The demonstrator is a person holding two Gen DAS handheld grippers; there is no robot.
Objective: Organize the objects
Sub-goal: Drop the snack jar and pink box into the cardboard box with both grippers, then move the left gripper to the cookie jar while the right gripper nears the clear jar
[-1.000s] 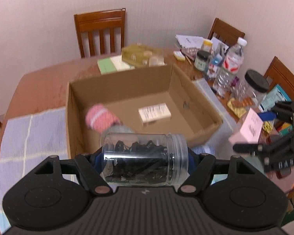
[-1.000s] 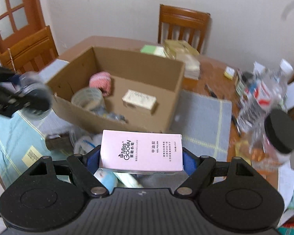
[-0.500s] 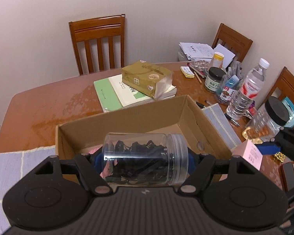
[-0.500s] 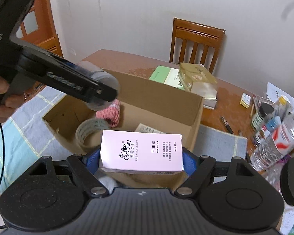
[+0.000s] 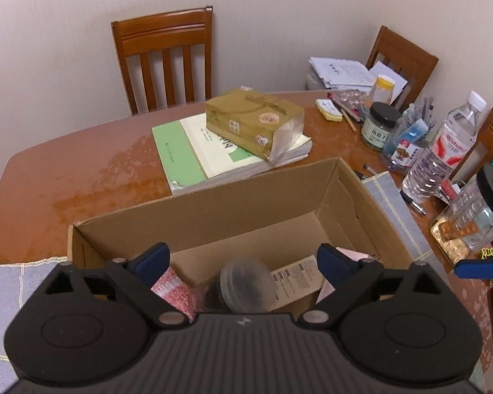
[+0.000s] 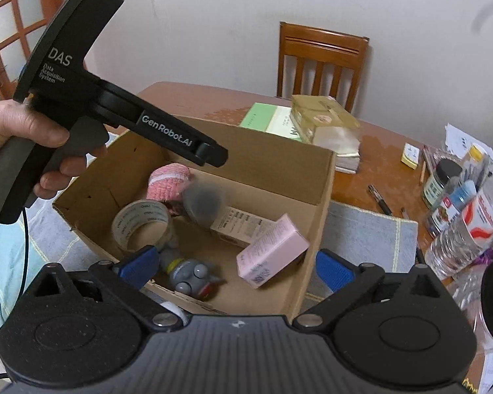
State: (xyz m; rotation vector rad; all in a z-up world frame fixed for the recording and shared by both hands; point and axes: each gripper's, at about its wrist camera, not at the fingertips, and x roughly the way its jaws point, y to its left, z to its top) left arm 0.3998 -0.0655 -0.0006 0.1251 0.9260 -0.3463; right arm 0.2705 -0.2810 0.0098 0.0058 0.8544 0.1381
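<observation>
Jar [image 5: 243,282] and pink box [image 6: 272,249] now lie dropped inside the carton [image 6: 322,177]; both grippers' fingers [image 5: 152,259] have just spread wide, empty.

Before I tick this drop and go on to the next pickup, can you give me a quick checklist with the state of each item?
1. Left gripper empty: ok. Its jaws have just been opening and nothing sits between the pads.
2. Right gripper empty: ok. Its jaws have just been opening and stand wide, with nothing between the pads.
3. Pink box inside the cardboard box: ok, lying tilted against the right wall.
4. Clear jar inside the cardboard box: ok, but it is motion-blurred, so whether it has settled: cannot tell.
5. Items left outside to organize: not ok. The water bottle and the black-lidded jar stand on the table.
</observation>
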